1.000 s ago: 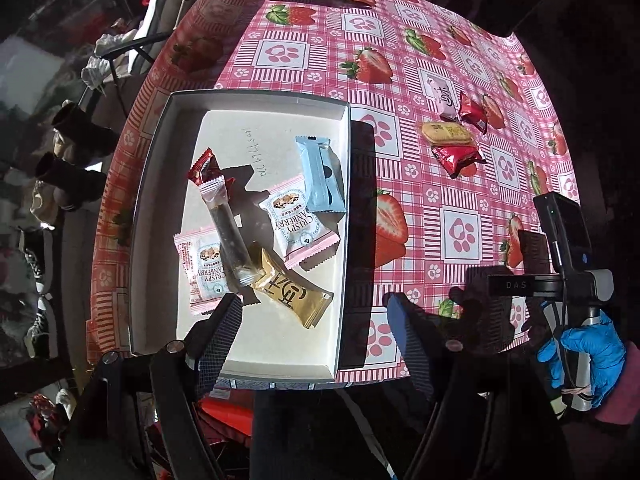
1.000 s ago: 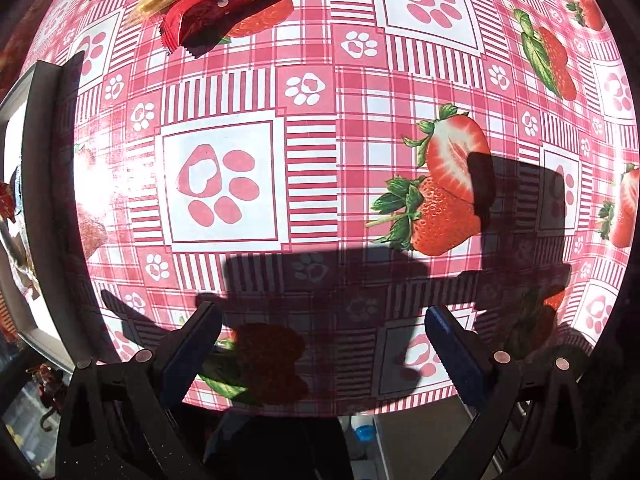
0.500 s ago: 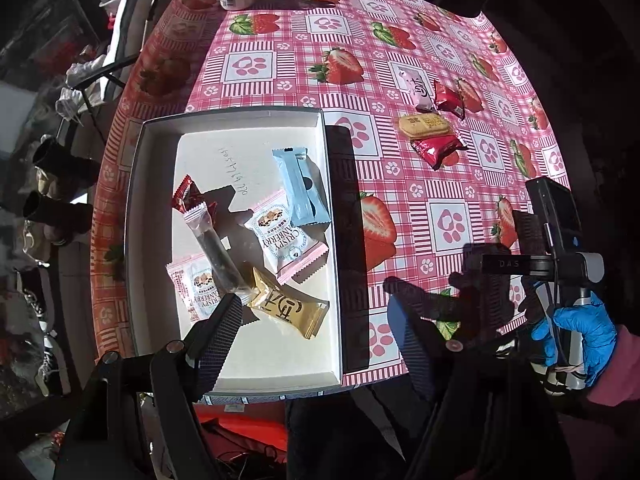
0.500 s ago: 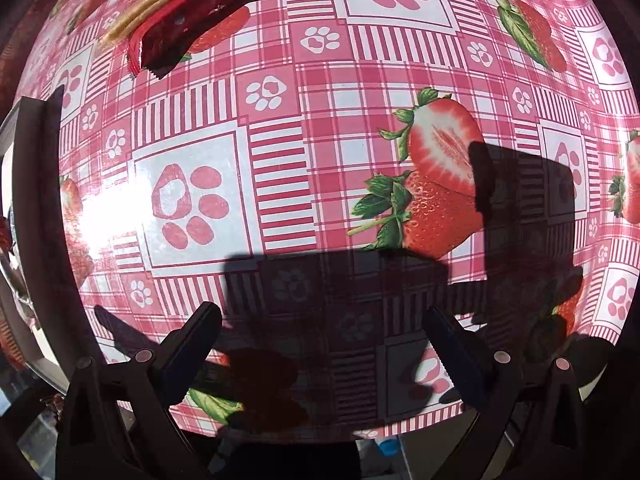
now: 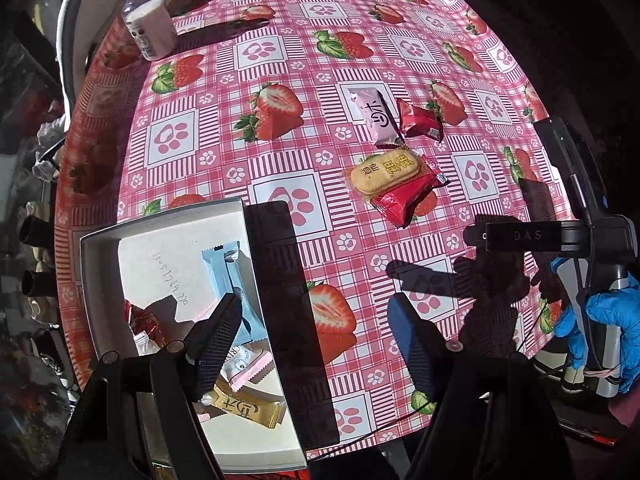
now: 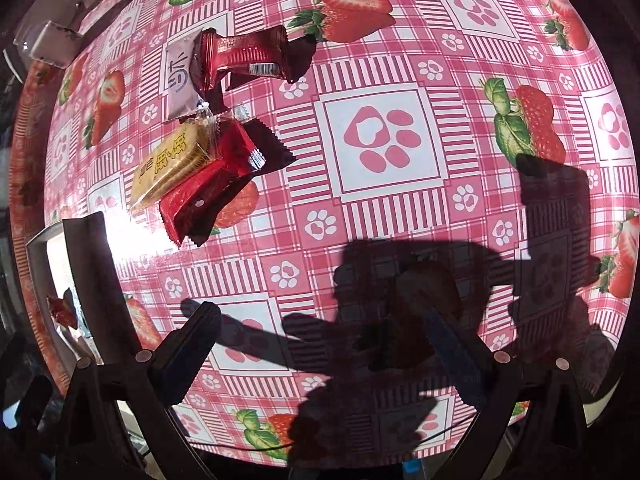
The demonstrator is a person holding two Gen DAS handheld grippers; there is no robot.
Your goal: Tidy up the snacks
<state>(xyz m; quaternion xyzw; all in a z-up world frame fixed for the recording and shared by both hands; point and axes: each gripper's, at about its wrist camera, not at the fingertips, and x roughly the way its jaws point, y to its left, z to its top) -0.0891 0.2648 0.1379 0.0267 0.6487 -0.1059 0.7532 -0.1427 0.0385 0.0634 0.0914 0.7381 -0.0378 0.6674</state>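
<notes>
Table [image 5: 280, 64]: box [image 5: 90, 272], snacks [image 5: 386, 170], bottle [image 5: 148, 24]

The left claw [image 5: 308, 334] hides part of the tray's [image 5: 100, 288] snack packets [image 5: 240, 364].

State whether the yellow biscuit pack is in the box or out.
Out. The yellow biscuit pack lies on the tablecloth, overlapping a red packet, apart from the white box.

Blue-gloved hand [image 5: 612, 320]; black claw [image 5: 316, 332] with round screws.
</notes>
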